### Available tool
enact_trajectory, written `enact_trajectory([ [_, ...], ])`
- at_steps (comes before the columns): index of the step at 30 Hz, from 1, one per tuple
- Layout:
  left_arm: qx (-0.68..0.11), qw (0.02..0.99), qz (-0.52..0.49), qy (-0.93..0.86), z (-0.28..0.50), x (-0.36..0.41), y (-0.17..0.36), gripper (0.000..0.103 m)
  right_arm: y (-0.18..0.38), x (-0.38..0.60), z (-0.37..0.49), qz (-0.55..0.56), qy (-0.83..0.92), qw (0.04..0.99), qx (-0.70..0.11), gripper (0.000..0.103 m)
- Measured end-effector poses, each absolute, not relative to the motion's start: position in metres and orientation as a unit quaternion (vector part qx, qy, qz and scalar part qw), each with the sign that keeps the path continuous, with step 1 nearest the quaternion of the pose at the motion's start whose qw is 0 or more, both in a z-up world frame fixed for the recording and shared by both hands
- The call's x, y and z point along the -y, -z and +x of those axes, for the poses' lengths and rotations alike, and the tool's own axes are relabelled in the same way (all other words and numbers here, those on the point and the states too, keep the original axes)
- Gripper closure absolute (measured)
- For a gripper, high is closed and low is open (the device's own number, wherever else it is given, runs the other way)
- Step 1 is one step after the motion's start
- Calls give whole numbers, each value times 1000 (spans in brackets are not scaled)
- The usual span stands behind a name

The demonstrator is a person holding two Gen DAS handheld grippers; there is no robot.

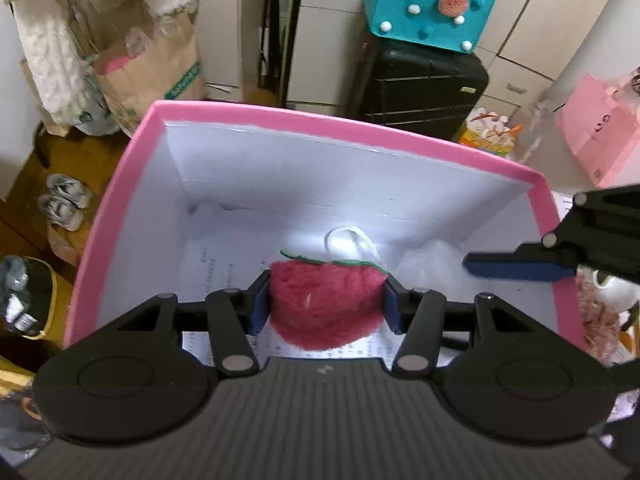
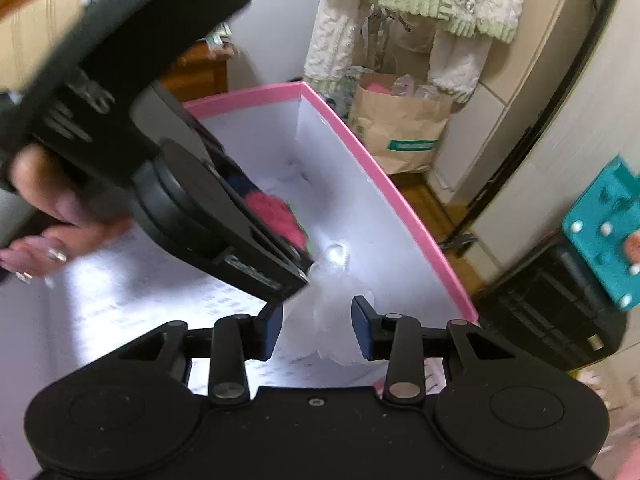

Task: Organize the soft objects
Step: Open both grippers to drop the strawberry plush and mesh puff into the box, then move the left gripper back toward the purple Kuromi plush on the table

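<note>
Placement step: left gripper (image 1: 326,306) clamps red plush (image 1: 326,304) low centre, inside pink box (image 1: 360,130). Right gripper (image 2: 318,328) parted around white mesh puff (image 2: 324,320), not pinching. Next: left release, both withdraw.

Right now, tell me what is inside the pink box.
Inside the pink box: a red furry plush between the left gripper fingers, a white mesh pouf, printed paper. Beneath the plush is hidden.

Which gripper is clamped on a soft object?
The left gripper: its pads press the red fuzzy pouch. The right gripper stands open around the white mesh puff.
</note>
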State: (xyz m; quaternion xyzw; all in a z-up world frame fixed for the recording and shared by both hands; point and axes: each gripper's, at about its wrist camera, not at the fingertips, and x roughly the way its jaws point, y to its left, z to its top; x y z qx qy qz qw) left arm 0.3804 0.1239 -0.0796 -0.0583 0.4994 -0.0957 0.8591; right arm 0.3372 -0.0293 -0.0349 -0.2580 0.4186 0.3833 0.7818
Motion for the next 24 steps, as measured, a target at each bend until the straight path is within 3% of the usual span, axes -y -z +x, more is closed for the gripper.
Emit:
enact_trajectory([
  [10, -439, 893, 2, 96, 359, -112, 56, 38, 14, 58, 321, -184, -385, 802, -418, 60],
  [24, -424, 900, 37, 95, 262, -128, -11, 37, -31, 98, 263, -117, -397, 817, -400, 60],
])
